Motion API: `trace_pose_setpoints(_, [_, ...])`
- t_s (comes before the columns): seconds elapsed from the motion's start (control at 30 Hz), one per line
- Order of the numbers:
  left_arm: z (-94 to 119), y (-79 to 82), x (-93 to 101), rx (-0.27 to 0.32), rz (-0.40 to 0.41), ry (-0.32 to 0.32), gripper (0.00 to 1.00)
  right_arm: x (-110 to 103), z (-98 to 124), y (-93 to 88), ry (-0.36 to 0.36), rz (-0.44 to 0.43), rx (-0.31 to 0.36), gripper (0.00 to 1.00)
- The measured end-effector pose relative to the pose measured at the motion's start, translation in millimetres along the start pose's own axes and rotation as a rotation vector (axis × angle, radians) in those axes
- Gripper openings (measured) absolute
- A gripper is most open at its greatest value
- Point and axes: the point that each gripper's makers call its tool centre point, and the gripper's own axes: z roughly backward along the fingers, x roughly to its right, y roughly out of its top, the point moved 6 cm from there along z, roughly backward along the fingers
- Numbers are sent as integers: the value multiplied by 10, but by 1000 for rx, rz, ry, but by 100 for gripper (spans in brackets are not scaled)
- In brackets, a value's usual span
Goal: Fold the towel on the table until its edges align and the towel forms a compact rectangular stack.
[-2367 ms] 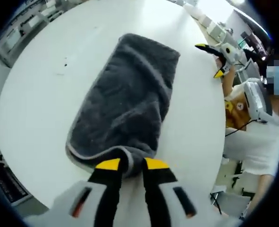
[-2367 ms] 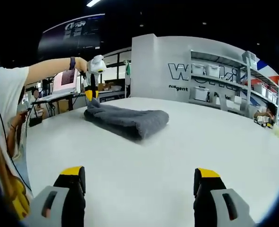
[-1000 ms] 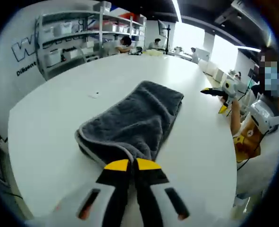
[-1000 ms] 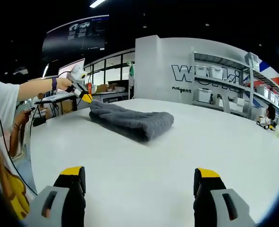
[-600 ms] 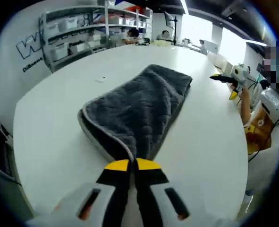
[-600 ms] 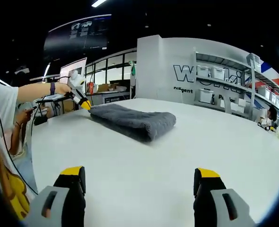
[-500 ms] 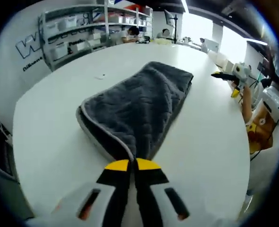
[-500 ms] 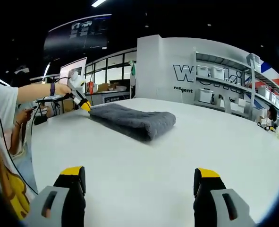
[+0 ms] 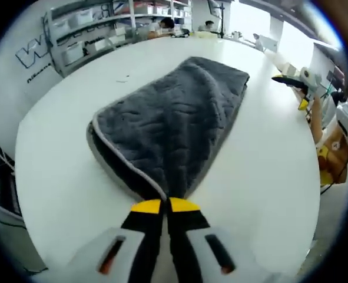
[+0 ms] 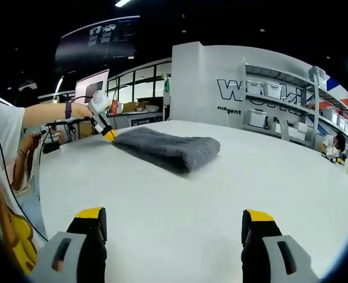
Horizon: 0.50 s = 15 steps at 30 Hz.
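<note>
A dark grey towel (image 9: 174, 127) lies folded on the white round table (image 9: 62, 159), its pale-edged corner running into my left gripper (image 9: 165, 206), which is shut on that corner. In the right gripper view the same towel (image 10: 168, 148) lies flat as a long folded stack, with the left gripper (image 10: 107, 132) at its left end, held by a person's arm. My right gripper (image 10: 174, 223) hovers low over the bare table (image 10: 221, 194) well short of the towel, jaws wide apart, nothing between them. It also appears at the far right of the left gripper view, the right gripper (image 9: 294, 85).
Shelving with white bins (image 10: 268, 106) stands behind the table, beside a wall with large lettering. A person in a white shirt (image 10: 3, 171) stands at the table's left edge. Desks and a monitor (image 10: 91, 88) lie beyond the towel.
The left gripper has lowered the towel's corner toward the table and pulled it flatter; the towel now lies lower and longer. The right gripper has stayed in place, open.
</note>
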Motion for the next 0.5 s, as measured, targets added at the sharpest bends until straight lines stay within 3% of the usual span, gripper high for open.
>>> trace_pose_setpoints(0.2, [-1, -1, -3, -30, 34, -8, 4, -16, -9, -2, 7, 3, 0, 99])
trace_pose_setpoints(0.5, [59, -4, 16, 22, 14, 23, 9, 0, 13, -10, 2, -1, 1, 99])
